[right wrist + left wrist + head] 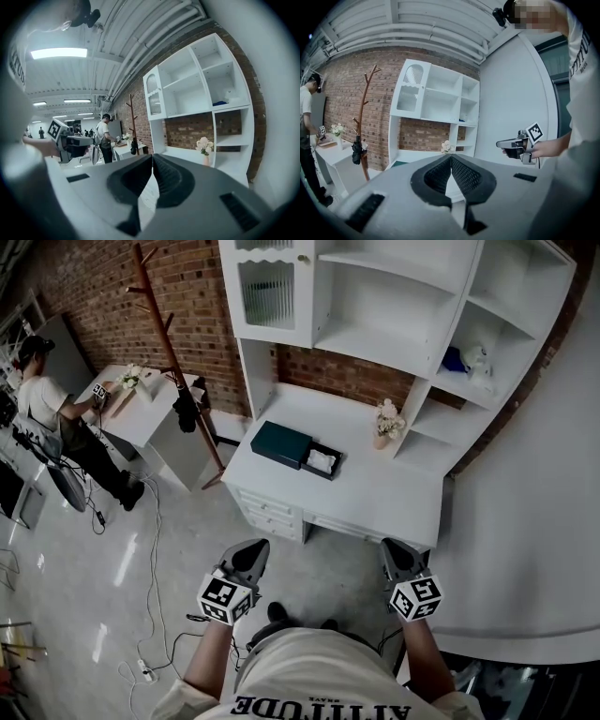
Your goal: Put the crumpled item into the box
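Note:
In the head view a dark teal box [279, 443] lies on the white desk [375, 498] ahead. A black tray [334, 471] adjoins the box's right end, and a white crumpled item [322, 461] lies in that tray. Both grippers hang over the floor, short of the desk's front edge. My left gripper [251, 551] is shut and empty, its pads meeting at the tips in the left gripper view [451, 157]. My right gripper [395, 547] is shut too, with nothing between its pads [153, 157]. Each gripper view shows the other gripper out to the side.
A small vase of flowers [385, 424] stands on the desk to the right of the box. A white shelf unit [394, 296] rises over the desk. A wooden coat stand [173, 352] stands to the left, a person [42, 399] at another table beyond it. Cables [141, 667] lie on the floor.

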{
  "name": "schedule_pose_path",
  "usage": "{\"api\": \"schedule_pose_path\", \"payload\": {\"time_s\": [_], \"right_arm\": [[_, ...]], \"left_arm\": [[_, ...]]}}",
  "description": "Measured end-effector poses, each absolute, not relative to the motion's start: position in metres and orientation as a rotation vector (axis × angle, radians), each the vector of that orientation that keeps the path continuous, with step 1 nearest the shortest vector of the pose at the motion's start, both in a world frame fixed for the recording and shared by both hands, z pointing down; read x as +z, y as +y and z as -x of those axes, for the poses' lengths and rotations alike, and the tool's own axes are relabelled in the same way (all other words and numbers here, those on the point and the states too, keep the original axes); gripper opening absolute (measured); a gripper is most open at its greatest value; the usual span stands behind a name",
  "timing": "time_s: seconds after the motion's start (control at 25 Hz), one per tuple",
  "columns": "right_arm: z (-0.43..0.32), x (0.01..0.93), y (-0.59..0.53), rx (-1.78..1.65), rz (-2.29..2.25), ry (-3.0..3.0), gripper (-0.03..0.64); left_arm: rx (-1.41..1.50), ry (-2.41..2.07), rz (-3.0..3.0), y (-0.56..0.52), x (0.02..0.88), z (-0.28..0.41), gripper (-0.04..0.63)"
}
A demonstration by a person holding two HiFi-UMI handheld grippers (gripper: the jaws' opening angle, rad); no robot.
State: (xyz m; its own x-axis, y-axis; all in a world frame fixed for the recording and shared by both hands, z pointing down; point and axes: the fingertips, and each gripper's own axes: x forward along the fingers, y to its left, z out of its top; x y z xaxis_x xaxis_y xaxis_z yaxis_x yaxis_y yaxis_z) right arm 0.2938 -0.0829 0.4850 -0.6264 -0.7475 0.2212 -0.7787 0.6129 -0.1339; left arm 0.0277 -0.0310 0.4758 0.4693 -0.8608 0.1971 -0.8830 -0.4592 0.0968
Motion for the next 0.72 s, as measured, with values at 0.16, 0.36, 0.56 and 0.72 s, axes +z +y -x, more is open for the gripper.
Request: {"api": "schedule_pose_path", "payload": {"time_s": [0.16, 0.36, 0.56, 0.72], "right_arm": [[-0.2916, 0.4854, -0.0834, 0.324, -1.275, -2.693, 0.034], [-0.2868, 0.4832, -0.0863, 0.318, -1.276, -2.700, 0.034], [-0.2838, 0.4797, -0.0891, 0.313, -1.276, -2.705, 0.034], [-0.2837, 0.4787, -0.0927, 0.311, -1.284, -2.708, 0.034]], "left_arm": [[0.180, -1.525, -2.532, -0.0280, 0.4763, -0.0253, 0.026], [0.179, -1.527, -2.536, -0.0265, 0.4743, -0.0221, 0.026], [0.175, -1.530, -2.538, -0.0288, 0.4724, -0.0207, 0.026], [0.176, -1.530, -2.553, -0.0321, 0.4727, -0.0211, 0.026]]}}
